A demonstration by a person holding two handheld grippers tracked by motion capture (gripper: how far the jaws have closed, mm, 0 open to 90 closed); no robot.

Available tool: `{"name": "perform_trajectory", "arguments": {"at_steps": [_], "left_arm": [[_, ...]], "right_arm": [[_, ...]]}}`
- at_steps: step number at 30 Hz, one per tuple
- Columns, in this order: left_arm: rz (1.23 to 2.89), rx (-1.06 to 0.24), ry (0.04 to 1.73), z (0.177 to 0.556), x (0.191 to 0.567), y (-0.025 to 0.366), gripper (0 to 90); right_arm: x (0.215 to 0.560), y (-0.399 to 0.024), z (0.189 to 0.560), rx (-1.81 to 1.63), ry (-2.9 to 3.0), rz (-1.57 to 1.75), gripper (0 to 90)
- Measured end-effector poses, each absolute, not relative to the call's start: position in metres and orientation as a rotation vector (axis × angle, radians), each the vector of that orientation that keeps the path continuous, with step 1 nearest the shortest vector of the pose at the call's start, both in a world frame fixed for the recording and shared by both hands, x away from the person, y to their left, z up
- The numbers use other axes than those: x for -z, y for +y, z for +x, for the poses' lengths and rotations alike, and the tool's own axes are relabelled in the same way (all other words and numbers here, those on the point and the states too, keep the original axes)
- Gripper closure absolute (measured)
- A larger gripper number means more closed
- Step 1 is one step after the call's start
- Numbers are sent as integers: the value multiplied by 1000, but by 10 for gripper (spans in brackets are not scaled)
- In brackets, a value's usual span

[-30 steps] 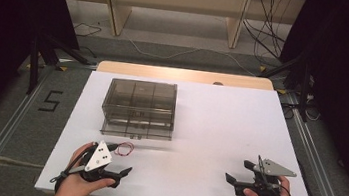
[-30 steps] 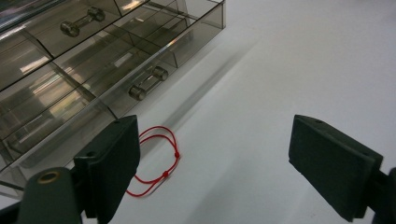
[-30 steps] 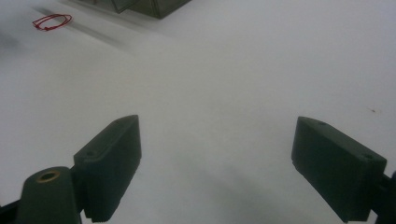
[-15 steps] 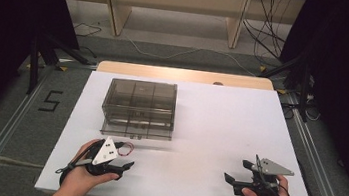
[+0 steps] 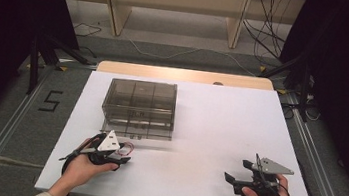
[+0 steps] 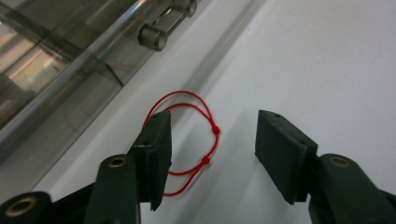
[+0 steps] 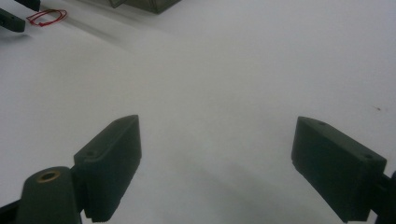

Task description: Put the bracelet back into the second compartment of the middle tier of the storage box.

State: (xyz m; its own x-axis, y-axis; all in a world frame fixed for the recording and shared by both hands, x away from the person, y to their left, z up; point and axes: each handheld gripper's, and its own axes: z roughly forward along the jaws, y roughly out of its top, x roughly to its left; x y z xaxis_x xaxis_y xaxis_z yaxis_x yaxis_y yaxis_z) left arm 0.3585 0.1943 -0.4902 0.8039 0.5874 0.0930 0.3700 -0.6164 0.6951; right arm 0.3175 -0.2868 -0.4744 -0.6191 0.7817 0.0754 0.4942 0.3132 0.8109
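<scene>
On the white table (image 5: 198,131):
Organizer box: clear smoky plastic box (image 5: 140,108), compartmented, left of centre.
Right gripper (image 5: 238,174): near right edge, jaws spread wide over bare table.
Left gripper (image 5: 122,156): just before the box, jaws half apart, just been closing, not yet pinching.
Red string loop (image 6: 196,140): flat on the table between those jaws, beside the box front.

The left hand-held gripper (image 6: 212,140), jaws just closing, straddles a red string loop (image 6: 196,135), seemingly untouched.
</scene>
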Motion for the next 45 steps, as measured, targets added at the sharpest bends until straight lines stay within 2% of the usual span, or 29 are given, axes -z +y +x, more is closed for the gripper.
{"name": "perform_trajectory", "arguments": {"at_steps": [9,13,26,35,45], "left_arm": [[2275,-293,762,365,492,203,555],[2281,-289,768,365,492,204,600],[2348,-273,834,362,484,194,857],[2351,-278,835,361,483,194,864],[2279,-283,835,359,474,196,865]], "right_arm": [[474,-287,317,-1206,2259,1133,169],[474,-286,317,-1210,2258,1132,169],[474,-286,317,-1211,2259,1130,169],[474,-286,318,-1212,2258,1130,169],[474,-286,317,-1210,2255,1136,169]]}}
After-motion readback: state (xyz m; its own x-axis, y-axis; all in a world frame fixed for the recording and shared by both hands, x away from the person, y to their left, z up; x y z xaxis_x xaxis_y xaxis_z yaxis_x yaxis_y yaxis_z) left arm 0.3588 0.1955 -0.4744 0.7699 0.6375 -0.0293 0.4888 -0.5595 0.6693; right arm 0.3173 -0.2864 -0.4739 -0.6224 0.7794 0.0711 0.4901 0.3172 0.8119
